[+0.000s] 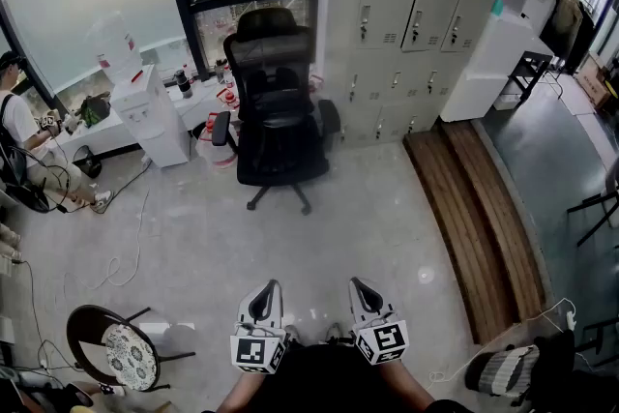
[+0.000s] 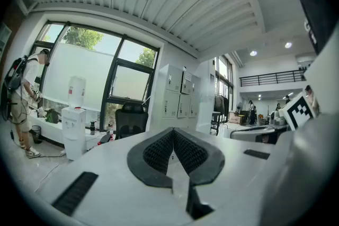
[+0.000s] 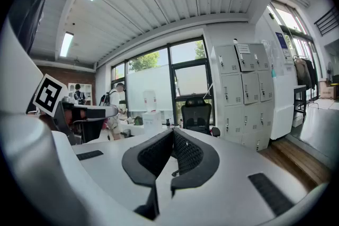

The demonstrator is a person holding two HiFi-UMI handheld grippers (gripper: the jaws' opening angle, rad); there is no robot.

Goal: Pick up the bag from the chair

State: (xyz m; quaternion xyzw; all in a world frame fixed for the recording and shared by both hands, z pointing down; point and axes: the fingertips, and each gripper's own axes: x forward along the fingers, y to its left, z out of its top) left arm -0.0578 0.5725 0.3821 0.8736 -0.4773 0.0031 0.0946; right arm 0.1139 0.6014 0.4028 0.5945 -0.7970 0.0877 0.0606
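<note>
A black office chair (image 1: 276, 111) stands across the floor, in front of the window. A dark bulky shape (image 1: 276, 97) rests on its seat against the backrest; it blends with the chair, so I cannot tell the bag's outline. The chair also shows small in the left gripper view (image 2: 130, 122) and in the right gripper view (image 3: 197, 116). My left gripper (image 1: 274, 284) and right gripper (image 1: 355, 282) are held side by side near the body, far from the chair. Both are shut with nothing between the jaws, as their own views show for the left gripper (image 2: 172, 133) and the right gripper (image 3: 173, 133).
A white water dispenser (image 1: 145, 106) and a low counter stand left of the chair, grey lockers (image 1: 416, 5) to its right. A wooden platform (image 1: 479, 208) runs along the right. A round stool (image 1: 121, 351) is near left, with cables on the floor. A person (image 1: 14, 126) stands far left.
</note>
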